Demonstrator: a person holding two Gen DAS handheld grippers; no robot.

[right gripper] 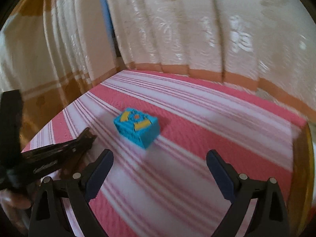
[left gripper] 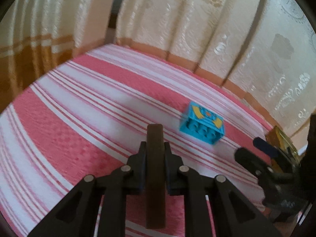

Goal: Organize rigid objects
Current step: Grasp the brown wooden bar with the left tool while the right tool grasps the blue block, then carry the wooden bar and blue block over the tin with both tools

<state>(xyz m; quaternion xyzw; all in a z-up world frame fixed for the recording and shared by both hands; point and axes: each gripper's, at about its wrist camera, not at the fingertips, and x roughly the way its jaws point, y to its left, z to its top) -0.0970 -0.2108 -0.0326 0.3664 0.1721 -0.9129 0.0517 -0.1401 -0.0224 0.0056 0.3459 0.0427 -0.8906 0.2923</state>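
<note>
The blue toy brick [right gripper: 136, 127] is lying on its side on the pink-and-white striped cloth [right gripper: 197, 118], studs facing sideways, printed yellow face up, free of both tools. It is sitting just ahead of your right gripper [right gripper: 160, 174], left of the line between the spread jaws; nothing is between them, which suggests you are lining up a pick. Your left gripper [left gripper: 155, 148] is clamping a dark brown flat bar [left gripper: 155, 175], pads pressing its two broad faces, the bar standing on edge and jutting past the fingertips. Both tools are pointing downward at the cloth, the left one beside and left of the right. Cream curtains [left gripper: 197, 19] are hanging behind.
</note>
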